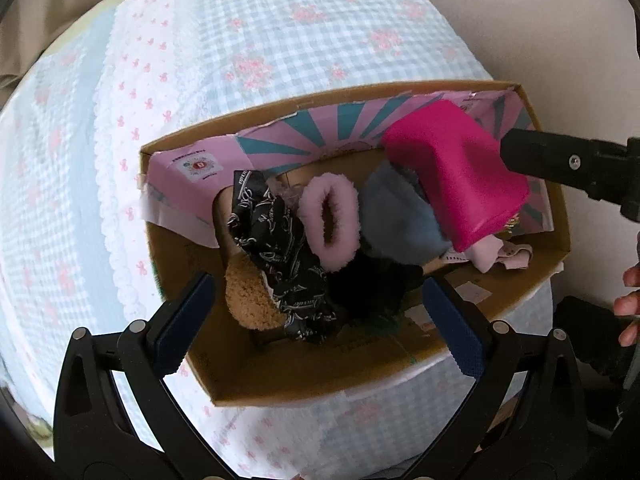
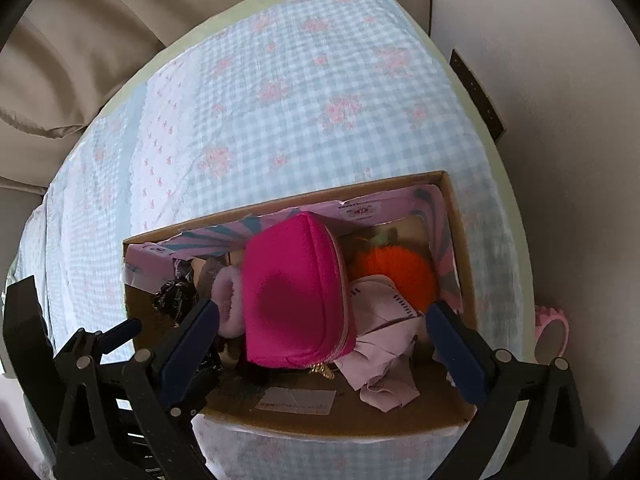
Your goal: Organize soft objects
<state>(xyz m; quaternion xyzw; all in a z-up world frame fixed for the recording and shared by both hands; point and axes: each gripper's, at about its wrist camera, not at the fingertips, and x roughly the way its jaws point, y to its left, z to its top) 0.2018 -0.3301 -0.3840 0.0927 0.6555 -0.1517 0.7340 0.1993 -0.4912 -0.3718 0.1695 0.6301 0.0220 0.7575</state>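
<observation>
An open cardboard box (image 1: 304, 368) (image 2: 456, 208) on the bed holds several soft things: a pink fluffy ring (image 1: 330, 226) (image 2: 228, 304), a black patterned cloth (image 1: 280, 256), a tan fuzzy piece (image 1: 248, 300), a blue fuzzy piece (image 1: 400, 220), a pale pink cloth (image 2: 384, 360) and an orange fuzzy ball (image 2: 392, 276). A magenta zip pouch (image 1: 456, 172) (image 2: 296, 292) lies over the box, between the wide-spread fingers of my right gripper (image 2: 322, 344). I cannot see either finger touching it. My left gripper (image 1: 318, 320) is open and empty above the box's near wall.
The box sits near the right front part of a bed with a blue checked, pink-flowered sheet (image 1: 240, 40) (image 2: 300, 100). A beige curtain (image 2: 80, 60) hangs at the back left. A pink object (image 2: 552, 332) lies past the bed's right edge.
</observation>
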